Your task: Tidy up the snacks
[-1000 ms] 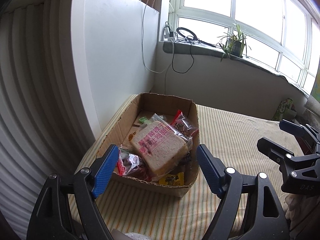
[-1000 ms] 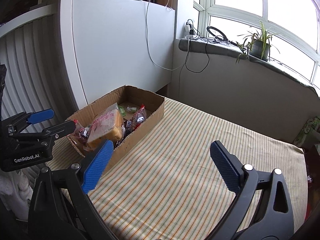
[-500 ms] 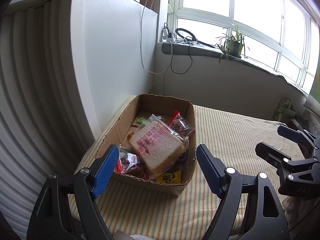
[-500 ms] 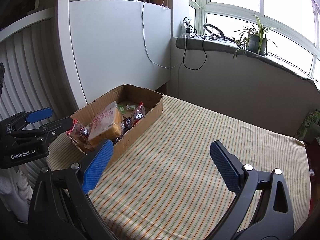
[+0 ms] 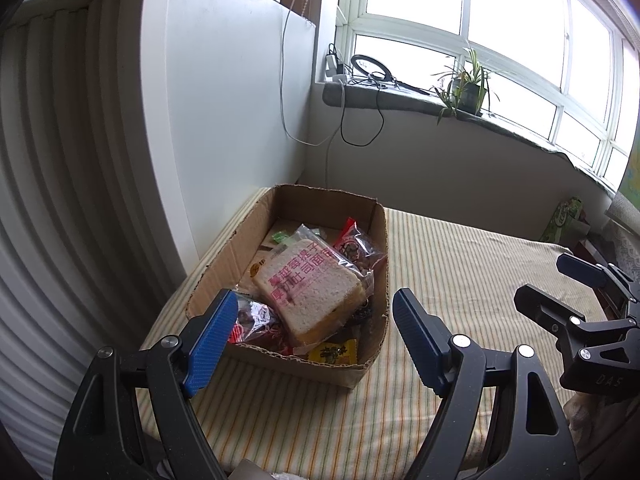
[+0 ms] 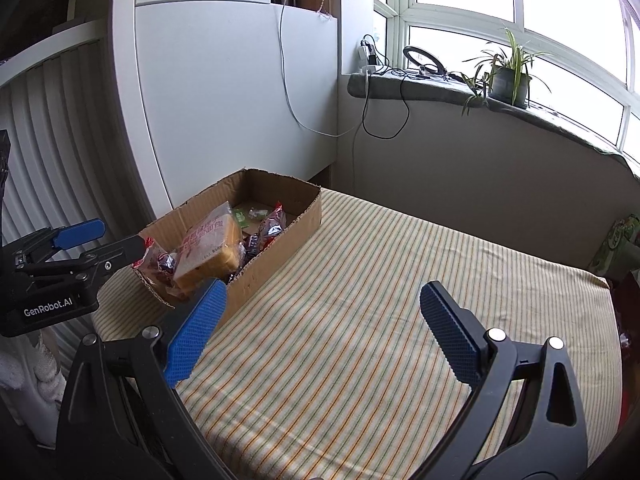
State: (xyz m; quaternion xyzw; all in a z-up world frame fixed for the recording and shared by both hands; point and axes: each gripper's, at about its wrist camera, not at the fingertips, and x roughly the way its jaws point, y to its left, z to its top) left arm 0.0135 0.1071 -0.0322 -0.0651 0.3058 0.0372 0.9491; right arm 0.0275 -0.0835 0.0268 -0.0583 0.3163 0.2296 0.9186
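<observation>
A brown cardboard box (image 5: 380,248) (image 6: 276,256) sits at the left side of the striped table (image 6: 380,300), by the white wall. Inside lie a bagged bread slice with pink print (image 5: 312,284) (image 6: 208,248), a red nut packet (image 5: 356,244), a dark red packet (image 5: 256,320) and a yellow packet (image 5: 334,352). My left gripper (image 5: 312,332) hangs open just before the box's near end, holding nothing. My right gripper (image 6: 320,320) stands open over the bare cloth to the right of the box, empty.
A white cabinet panel (image 5: 224,120) and ribbed wall stand left of the box. The window sill (image 6: 440,88) holds a potted plant (image 6: 506,76), a ring light and hanging cables. A green carton (image 6: 618,236) sits beyond the table's far right corner.
The views have shifted only slightly: the box appears a little farther off in both than a second ago. Both grippers stay open and empty.
</observation>
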